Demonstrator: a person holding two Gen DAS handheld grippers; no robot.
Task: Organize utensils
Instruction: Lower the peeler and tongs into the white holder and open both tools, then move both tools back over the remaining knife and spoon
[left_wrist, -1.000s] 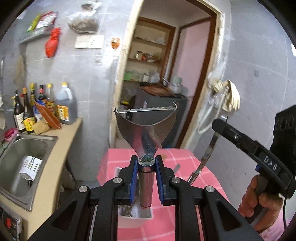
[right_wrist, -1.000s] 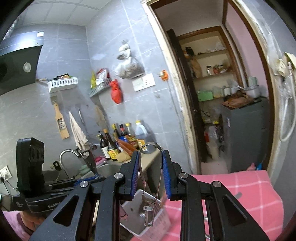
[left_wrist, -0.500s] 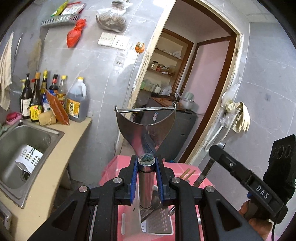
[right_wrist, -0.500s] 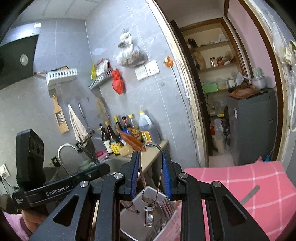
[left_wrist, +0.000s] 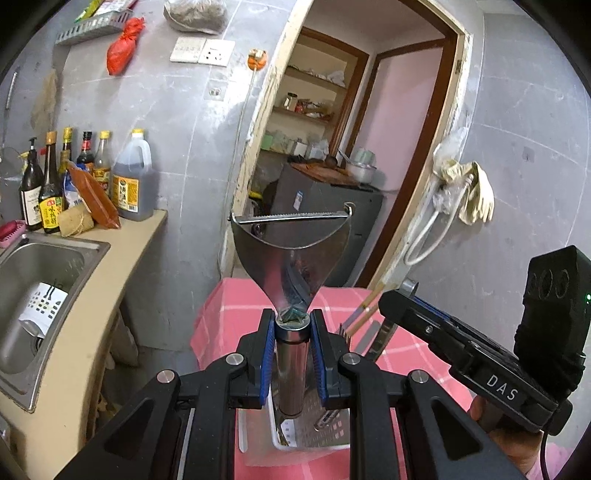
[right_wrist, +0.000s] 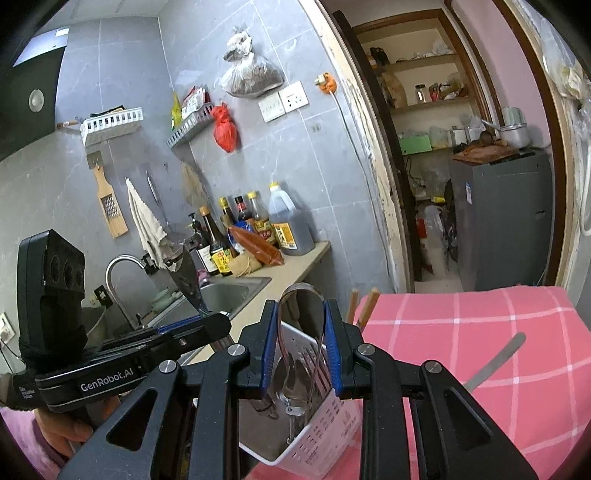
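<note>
The left gripper (left_wrist: 291, 356) is clamped on the round steel handle of a fan-shaped metal scraper (left_wrist: 291, 254), whose serrated top edge stands upright above the blue pads; the handle's lower end hangs just over the white perforated basket (left_wrist: 314, 439) on the desk (left_wrist: 402, 354), which wears a pink checked cloth. The right gripper (right_wrist: 301, 349) is closed on a looped pair of metal tongs (right_wrist: 300, 295), the bend at the top between the pads, the two legs reaching down into the same basket (right_wrist: 325, 424); forks and a spoon already stand inside it; two wooden chopsticks (right_wrist: 360, 308) rise just behind the basket. A flat metal blade (right_wrist: 495, 360) lies on the cloth well to the right of the basket. A hand (left_wrist: 517, 443) grips the right device at the lower right of the left wrist view. Behind the desk are a steel sink (left_wrist: 40, 288) and a row of sauce bottles (left_wrist: 86, 177).
</note>
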